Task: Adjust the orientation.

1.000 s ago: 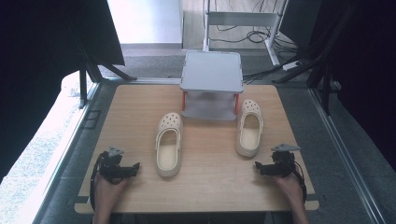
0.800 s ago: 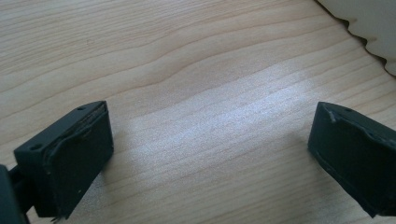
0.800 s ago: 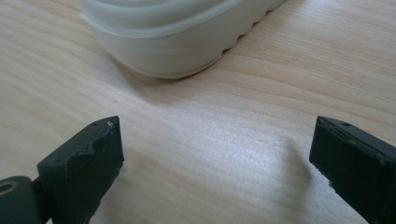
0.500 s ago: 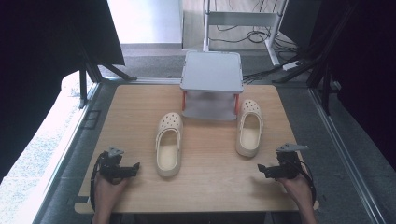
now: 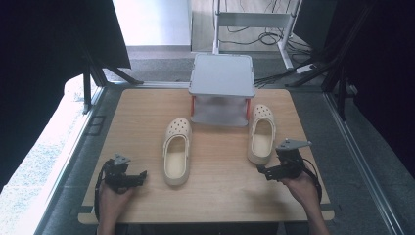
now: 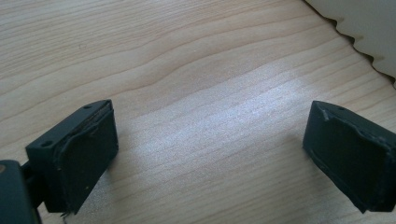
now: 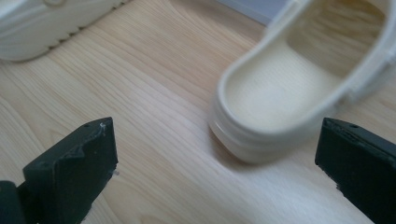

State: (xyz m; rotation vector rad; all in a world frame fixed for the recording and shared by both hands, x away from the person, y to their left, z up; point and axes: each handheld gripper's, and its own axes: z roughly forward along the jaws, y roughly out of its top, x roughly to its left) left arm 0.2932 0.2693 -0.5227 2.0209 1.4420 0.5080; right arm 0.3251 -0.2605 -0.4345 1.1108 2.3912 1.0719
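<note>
The right clog point(image 5: 261, 133), a cream foam shoe, lies on the wooden table point(image 5: 137, 117) to the right of the grey shelf stand point(image 5: 222, 74), toe pointing far and open heel near. In the right gripper view its heel point(image 7: 261, 126) sits between and just beyond the two black jaws. The right gripper point(image 5: 264, 172) hovers just near of that heel, jaws spread wide with nothing between them, held by the right hand point(image 5: 302, 187). The left clog point(image 5: 176, 151) lies near the table's middle, well apart from its mate, toe also far. The left gripper point(image 5: 142, 174) rests at the near left, close to the left clog's heel, jaws likewise spread wide over bare wood; the shoe's ridged sole edge point(image 6: 359, 23) shows at the corner of the left gripper view.
</note>
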